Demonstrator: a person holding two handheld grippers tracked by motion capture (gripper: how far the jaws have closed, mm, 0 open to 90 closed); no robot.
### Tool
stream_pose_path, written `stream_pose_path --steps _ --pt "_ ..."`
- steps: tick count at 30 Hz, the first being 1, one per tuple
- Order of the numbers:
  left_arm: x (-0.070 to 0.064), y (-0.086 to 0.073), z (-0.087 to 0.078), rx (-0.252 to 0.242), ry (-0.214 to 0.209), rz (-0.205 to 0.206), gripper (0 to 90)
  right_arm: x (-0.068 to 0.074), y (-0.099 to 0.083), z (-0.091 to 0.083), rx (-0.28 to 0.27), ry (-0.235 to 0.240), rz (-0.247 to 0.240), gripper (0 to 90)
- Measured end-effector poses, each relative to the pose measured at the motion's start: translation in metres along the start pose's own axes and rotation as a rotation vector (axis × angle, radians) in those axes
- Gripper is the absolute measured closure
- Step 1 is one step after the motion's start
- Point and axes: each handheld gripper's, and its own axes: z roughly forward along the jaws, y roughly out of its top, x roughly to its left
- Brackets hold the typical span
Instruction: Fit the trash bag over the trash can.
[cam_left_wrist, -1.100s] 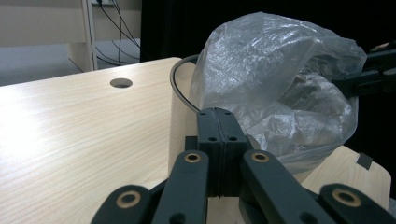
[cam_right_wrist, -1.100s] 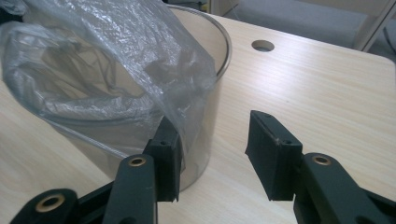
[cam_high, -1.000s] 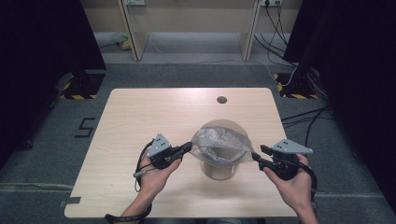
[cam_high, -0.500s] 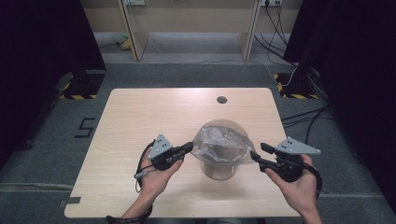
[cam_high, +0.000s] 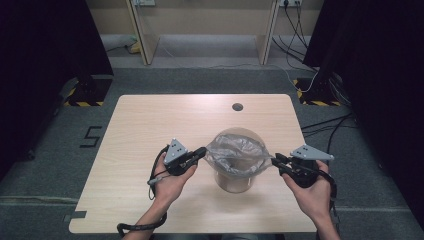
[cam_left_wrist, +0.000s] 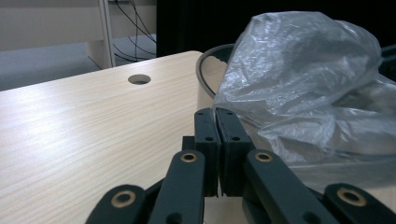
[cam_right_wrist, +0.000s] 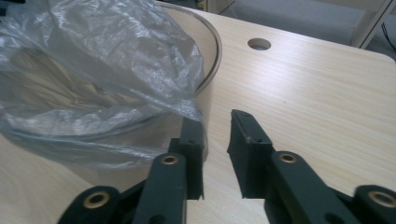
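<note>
A clear crinkled plastic bag (cam_high: 235, 150) is stretched across the mouth of a round, see-through container (cam_high: 234, 184) that stands on the near half of the table. My left gripper (cam_high: 202, 151) is at the bag's left edge. In the left gripper view, that gripper (cam_left_wrist: 215, 114) is shut on a pinch of the bag (cam_left_wrist: 303, 70), beside the container's dark rim (cam_left_wrist: 205, 70). My right gripper (cam_high: 274, 161) is at the bag's right edge. Its jaws (cam_right_wrist: 217, 123) stand apart, with the bag (cam_right_wrist: 93, 56) draped over the left jaw and the container wall (cam_right_wrist: 212, 93) just beyond.
The light wooden table (cam_high: 150, 125) has a round cable hole (cam_high: 237, 106) near its far edge. Grey floor surrounds it, with dark curtains at both sides and cables on the floor at the back right (cam_high: 320, 85).
Both hands have shifted only slightly away from the person. The bag stays stretched between the two grippers over the container.
</note>
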Motion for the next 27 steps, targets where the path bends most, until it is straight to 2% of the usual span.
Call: stream_pose_path --steps 7,11,13,18,20,23,27 --pt "0.000 0.001 0.007 -0.022 0.009 -0.018 84.6 0.003 -0.002 0.005 -0.012 -0.026 0.000 69.9" --pt "0.001 0.004 -0.003 -0.039 0.007 -0.027 67.3 0.005 0.002 0.001 -0.022 -0.035 -0.022 69.6" --pt "0.002 0.005 -0.008 -0.046 0.005 -0.026 62.1 0.006 0.003 0.001 -0.023 -0.032 -0.024 69.5" --pt "0.001 0.008 -0.021 -0.054 -0.050 -0.012 54.9 0.009 0.004 0.001 -0.030 -0.036 -0.029 68.9" --pt "0.000 0.010 -0.023 -0.051 -0.087 -0.009 53.3 0.010 0.005 0.001 -0.029 -0.036 -0.032 68.6" --pt "0.002 0.013 -0.022 -0.052 -0.109 -0.011 53.3 0.012 0.008 0.000 -0.029 -0.033 -0.039 67.9" --pt "0.005 0.021 -0.013 -0.054 -0.135 -0.012 58.8 0.014 0.013 -0.003 -0.044 -0.026 -0.047 66.0"
